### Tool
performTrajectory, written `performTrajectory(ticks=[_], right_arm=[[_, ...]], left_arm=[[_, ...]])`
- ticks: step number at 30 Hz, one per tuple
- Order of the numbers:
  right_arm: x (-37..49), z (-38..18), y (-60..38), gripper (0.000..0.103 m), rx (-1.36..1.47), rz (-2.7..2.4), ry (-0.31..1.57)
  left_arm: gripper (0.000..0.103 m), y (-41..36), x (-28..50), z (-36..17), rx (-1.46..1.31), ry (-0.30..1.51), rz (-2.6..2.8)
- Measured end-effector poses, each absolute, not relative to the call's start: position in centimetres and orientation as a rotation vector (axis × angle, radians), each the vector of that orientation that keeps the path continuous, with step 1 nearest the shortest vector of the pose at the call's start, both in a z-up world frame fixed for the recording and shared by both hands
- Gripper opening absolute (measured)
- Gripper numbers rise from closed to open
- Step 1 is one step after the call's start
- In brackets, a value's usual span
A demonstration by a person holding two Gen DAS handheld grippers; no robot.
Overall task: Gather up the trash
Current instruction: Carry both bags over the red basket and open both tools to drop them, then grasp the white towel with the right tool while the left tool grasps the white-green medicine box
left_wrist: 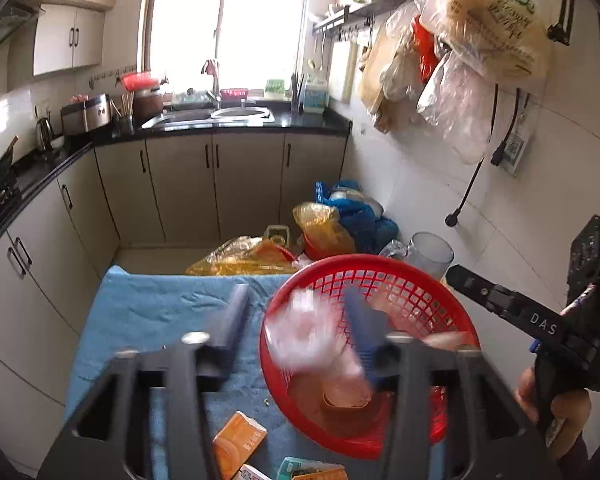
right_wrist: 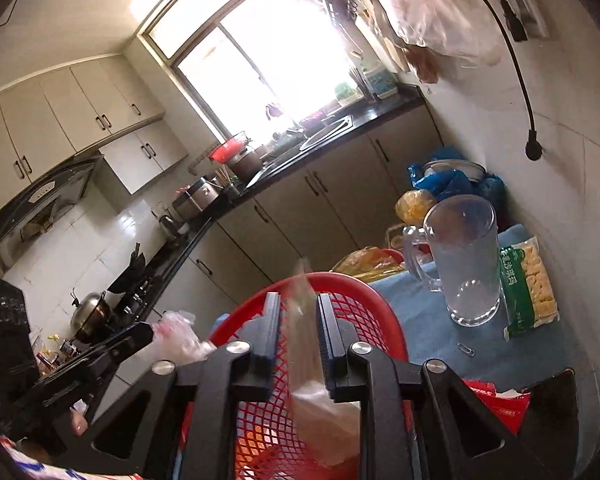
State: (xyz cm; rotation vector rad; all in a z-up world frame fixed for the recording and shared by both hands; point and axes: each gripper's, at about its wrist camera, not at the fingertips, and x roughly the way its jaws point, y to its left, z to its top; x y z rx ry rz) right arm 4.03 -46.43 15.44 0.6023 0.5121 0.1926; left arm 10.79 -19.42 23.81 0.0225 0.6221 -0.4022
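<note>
Left wrist: fingers (left_wrist: 236, 312) apart over red basket (left_wrist: 440, 300).

Both wrist views over (shared) red basket (left_wrist: 380, 276)

1. From my left wrist view, the basket (left_wrist: 380, 280) sits on the cloth (left_wrist: 148, 312) at 5 o'clock, with wrappers (left_wrist: 312, 336) in it.
2. The mug (left_wrist: 430, 252) stands just behind the basket at 2 o'clock.
3. Small cartons (left_wrist: 238, 440) lie on the cloth at 6 o'clock.
4. From my right wrist view, the snack packet (right_wrist: 530, 284) lies right of the mug, at 3 o'clock.
</note>
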Motion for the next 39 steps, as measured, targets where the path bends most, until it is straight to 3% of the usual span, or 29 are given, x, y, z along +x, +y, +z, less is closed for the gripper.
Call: performTrajectory(ticks=[2, 3, 7, 19, 33, 39], right_arm=[[3.9, 15.4, -46.3, 0.049, 0.595, 0.182, 0.508], [3.7, 15.5, -46.2, 0.053, 0.588, 0.169, 0.5], [2.6, 16.2, -45.8, 0.053, 0.566, 0.169, 0.495], [-5.6, 16.8, -44.2, 0.063, 0.491, 0.2, 0.506], [-13.5, 9.3, -41.5, 0.069, 0.433, 0.233, 0.694], [-13.9, 5.2, -39.9, 0.069, 0.434, 0.264, 0.792]], left_arm=[[0.061, -19.0, 10.1, 24.1, 0.026, 0.598, -0.401], [0.062, -18.9, 9.6, 24.3, 0.03, 0.59, -0.402], [0.071, -17.2, 7.9, 25.0, -0.003, 0.572, -0.388], [0.079, -9.7, 0.2, 23.7, -0.02, 0.57, -0.31], [0.083, -2.6, -4.2, 12.7, -0.052, 0.78, -0.323], [0.083, -3.2, -4.2, 8.0, 0.004, 0.857, -0.381]])
